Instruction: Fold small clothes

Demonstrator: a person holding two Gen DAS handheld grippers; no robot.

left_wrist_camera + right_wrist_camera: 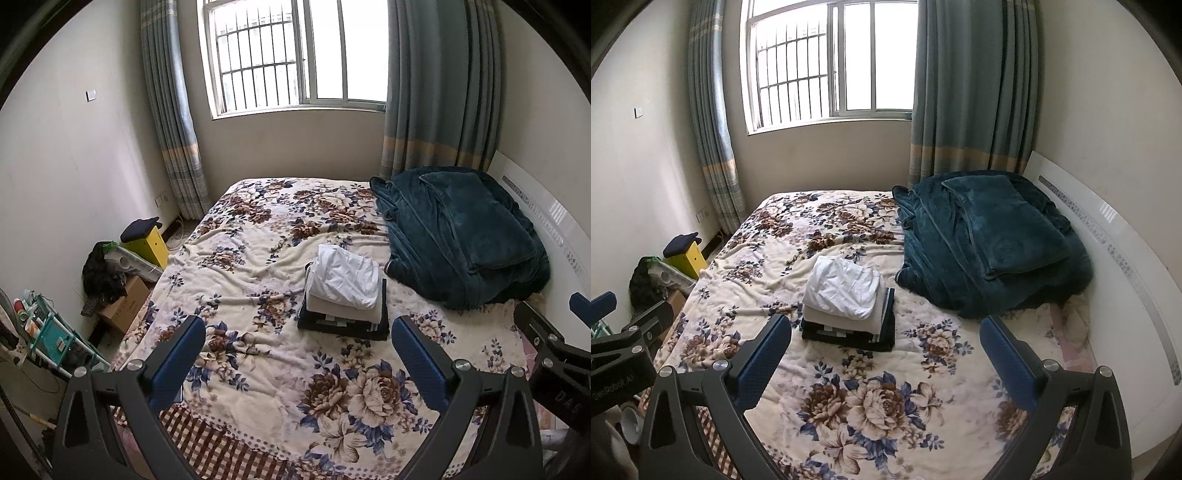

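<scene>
Both tongs are hovering over the near end of the bed [258, 236], each pair spread wide and gripping nothing. The left tongs [298, 332] are pointing toward the stack [343, 295], whose near edge is lying between their blue pads [177, 365]. The right tongs [885, 332] are pointing at the same stack [846, 299], which in the right wrist view is sitting just beyond the left pad. Each pair is showing at the edge of the other's view: the right tongs at the right margin of the left view, the left tongs at the left margin of the right view.

The stack is resting mid-bed on the floral blanket [871, 402]. A white garment [345, 277] is lying on top, a cream piece [343, 312] under it, and dark folded items [343, 328] at the bottom. A teal blanket [461, 236] is sitting heaped just right of the stack, against the white headboard [1115, 236]. Behind the bed, curtains [971, 85] are hanging beside the barred window [831, 59]. Left of the bed, a yellow box [153, 245] and a cardboard box [123, 306] are standing on the floor.
</scene>
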